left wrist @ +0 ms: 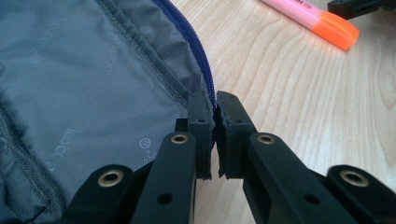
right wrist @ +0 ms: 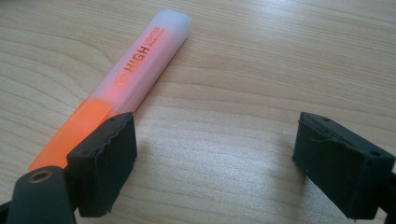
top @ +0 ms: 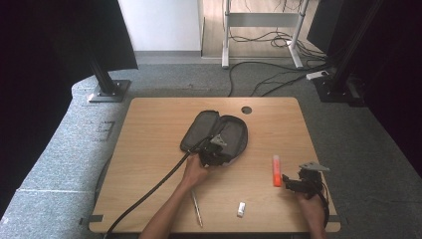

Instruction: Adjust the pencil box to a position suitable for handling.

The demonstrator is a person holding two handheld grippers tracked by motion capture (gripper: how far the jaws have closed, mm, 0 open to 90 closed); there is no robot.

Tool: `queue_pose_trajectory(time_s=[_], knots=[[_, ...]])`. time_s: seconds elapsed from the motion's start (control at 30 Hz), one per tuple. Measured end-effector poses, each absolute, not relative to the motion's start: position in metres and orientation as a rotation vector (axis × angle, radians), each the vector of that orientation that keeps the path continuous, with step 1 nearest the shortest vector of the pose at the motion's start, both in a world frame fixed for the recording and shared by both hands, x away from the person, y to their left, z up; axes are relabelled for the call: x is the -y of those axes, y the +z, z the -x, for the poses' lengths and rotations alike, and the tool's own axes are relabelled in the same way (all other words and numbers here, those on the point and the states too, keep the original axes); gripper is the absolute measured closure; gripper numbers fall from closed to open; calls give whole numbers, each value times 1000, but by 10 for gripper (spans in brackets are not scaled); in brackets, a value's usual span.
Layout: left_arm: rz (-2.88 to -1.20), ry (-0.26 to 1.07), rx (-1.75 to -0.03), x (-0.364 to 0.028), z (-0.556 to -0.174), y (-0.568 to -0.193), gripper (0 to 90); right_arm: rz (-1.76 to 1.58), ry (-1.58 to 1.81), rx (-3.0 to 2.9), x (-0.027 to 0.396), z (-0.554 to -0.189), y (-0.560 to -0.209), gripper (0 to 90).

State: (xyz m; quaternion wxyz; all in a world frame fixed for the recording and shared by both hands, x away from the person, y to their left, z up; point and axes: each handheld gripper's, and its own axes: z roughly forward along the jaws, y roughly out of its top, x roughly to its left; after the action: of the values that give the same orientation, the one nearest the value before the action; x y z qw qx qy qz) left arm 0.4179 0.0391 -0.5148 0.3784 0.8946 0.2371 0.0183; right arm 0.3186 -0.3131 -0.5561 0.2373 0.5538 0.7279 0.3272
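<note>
At the near edge of the bench [top: 149,149] lie a slim pen [top: 197,208] and, to its right, a small white eraser [top: 241,209]. Near the near right corner the right gripper [right wrist: 212,154] rests low with its jaws spread wide and nothing between them; the orange highlighter [right wrist: 126,88] lies just outside its one jaw, touching or almost touching that pad, so this gripper is released and holds nothing. The barrel reads "HIGH LIGHTER" in orange print, with smaller lettering beside it too fine to make out. Farther in, about the middle of the bench, the dark pencil case [top: 215,133] lies opened flat, and the left gripper [left wrist: 215,135] is clenched on its near rim, the pads pinching the fabric edge right at the blue zipper [left wrist: 198,56]. The grey lining [left wrist: 84,84] carries a repeated pale logo, something like "KOCO", though I cannot read it with certainty. The step in hand looks like steadying the case open so the highlighter can go in. To do it well, the left grip should stay firm on the rim, pulling only lightly so the mouth stays open, while the right gripper shifts sideways to straddle the barrel near its middle before closing.
</note>
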Motion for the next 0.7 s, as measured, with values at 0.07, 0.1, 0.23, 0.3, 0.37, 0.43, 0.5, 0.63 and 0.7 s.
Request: queue_pose_trajectory(time_s=[0.07,0.1,0.23,0.3,0.37,0.43,0.5,0.63,0.7], knots=[[-2287,46,-603,-39,-414,-515,841,-1518,897,-1995,313,-319,-556,129],[-2288,47,-602,-39,-413,-515,841,-1518,897,-1995,313,-319,-556,129],[-2289,46,-596,-40,-405,-515,837,-1518,897,-1995,313,-319,-556,129],[-2291,49,-592,-39,-401,-514,834,-1518,897,-1995,313,-319,-556,129],[-2290,54,-589,-39,-396,-514,831,-1518,897,-1995,313,-319,-556,129],[-2292,55,-583,-39,-392,-514,830,-1518,897,-1995,313,-319,-556,129],[-2295,54,-574,-38,-388,-514,829,-1518,897,-1995,313,-319,-556,129],[-2294,50,-568,-37,-380,-514,827,-1518,897,-1995,313,-319,-556,129],[-2294,46,-564,-37,-376,-515,827,-1518,897,-1995,313,-319,-556,129]])
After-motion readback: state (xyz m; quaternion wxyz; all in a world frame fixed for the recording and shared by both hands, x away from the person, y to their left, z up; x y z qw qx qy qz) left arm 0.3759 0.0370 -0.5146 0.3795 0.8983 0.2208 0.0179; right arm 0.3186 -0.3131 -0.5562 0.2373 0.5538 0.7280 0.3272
